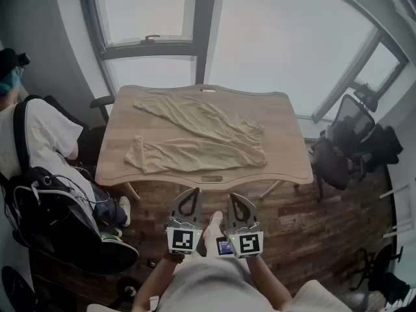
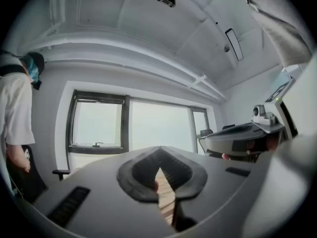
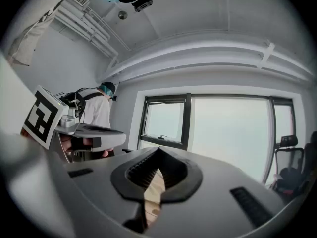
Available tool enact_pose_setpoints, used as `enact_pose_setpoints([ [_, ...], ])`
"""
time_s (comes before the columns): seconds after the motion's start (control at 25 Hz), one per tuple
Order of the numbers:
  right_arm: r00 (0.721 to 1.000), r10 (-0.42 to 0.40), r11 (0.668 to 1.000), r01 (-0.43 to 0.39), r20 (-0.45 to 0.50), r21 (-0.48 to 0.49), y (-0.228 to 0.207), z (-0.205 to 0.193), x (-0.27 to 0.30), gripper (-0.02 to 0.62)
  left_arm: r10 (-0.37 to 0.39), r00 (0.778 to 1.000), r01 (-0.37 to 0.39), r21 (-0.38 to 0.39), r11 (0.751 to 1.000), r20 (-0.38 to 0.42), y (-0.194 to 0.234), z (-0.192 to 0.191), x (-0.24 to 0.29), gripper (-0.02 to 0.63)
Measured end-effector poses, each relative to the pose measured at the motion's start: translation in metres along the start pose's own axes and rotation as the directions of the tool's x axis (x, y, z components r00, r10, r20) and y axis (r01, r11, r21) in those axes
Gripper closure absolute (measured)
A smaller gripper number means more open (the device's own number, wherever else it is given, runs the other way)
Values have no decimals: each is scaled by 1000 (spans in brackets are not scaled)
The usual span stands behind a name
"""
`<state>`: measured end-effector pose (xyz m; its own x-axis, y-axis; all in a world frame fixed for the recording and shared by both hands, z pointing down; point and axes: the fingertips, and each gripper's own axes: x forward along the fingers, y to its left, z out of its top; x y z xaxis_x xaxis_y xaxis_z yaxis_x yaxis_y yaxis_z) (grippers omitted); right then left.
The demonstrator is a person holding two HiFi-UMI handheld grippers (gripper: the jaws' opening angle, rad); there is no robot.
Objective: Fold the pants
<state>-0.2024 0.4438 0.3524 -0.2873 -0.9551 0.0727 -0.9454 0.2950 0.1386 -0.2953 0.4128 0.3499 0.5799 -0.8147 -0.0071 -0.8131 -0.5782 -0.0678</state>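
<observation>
On my left a person in a white shirt [image 1: 40, 134] sits by the wooden table [image 1: 286, 145], black office chairs [image 1: 354, 145] stand at my right, and windows [image 1: 146, 8] are ahead.

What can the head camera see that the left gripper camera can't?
Only the head view shows the beige pants, spread out unfolded on the wooden table. Only the left gripper view shows the white ceiling overhead. Both views show the big windows, the person in a white shirt off to the side, and the two tools: the left tongs and the right tongs, each shut with nothing held.
</observation>
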Motion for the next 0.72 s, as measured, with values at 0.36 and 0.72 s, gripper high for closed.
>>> enact_pose_setpoints([
  [0.36,995,64,997,-60,-79,55,-29,-38,19,588,17,997,-13,60,998,-75,3,-32,33,598],
  [0.72,964,128,988,-104,-232,113,-105,-106,66,588,14,942,2,48,999,-335,17,-130,84,535],
])
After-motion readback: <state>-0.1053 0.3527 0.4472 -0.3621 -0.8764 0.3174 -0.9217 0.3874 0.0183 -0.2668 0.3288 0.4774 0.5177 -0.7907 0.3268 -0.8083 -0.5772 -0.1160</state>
